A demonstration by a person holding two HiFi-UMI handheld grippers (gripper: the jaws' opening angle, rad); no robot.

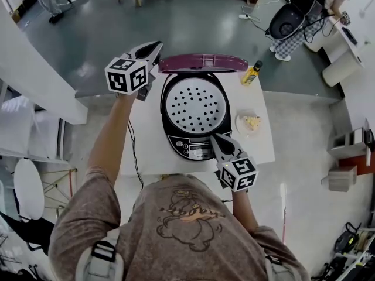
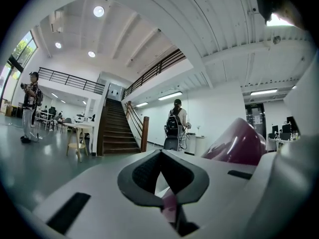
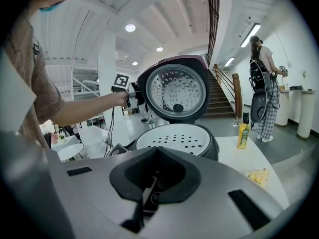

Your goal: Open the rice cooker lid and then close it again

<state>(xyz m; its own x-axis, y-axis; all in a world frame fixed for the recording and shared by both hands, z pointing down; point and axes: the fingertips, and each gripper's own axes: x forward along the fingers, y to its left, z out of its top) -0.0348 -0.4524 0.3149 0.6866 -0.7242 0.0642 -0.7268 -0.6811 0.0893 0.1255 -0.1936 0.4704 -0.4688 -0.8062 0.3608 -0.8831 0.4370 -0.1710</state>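
Note:
The rice cooker (image 1: 194, 107) stands on a white table (image 1: 146, 151), a white perforated tray filling its pot. Its purple lid (image 1: 202, 62) is up, roughly vertical, with the metal inner plate (image 3: 174, 91) facing me. My left gripper (image 1: 157, 47) is shut, its tips against the lid's left edge; the lid's purple shell (image 2: 239, 143) bulges at the right of the left gripper view. In the right gripper view the left gripper (image 3: 130, 99) touches the lid's rim. My right gripper (image 1: 214, 139) is shut, empty, just above the cooker's front control panel (image 1: 196, 149).
A yellow oil bottle (image 1: 252, 74) stands at the table's far right corner. A small plate with food (image 1: 250, 122) lies right of the cooker. A black cable (image 1: 133, 145) hangs off the table's left edge. A person (image 1: 293, 34) stands further off on the floor.

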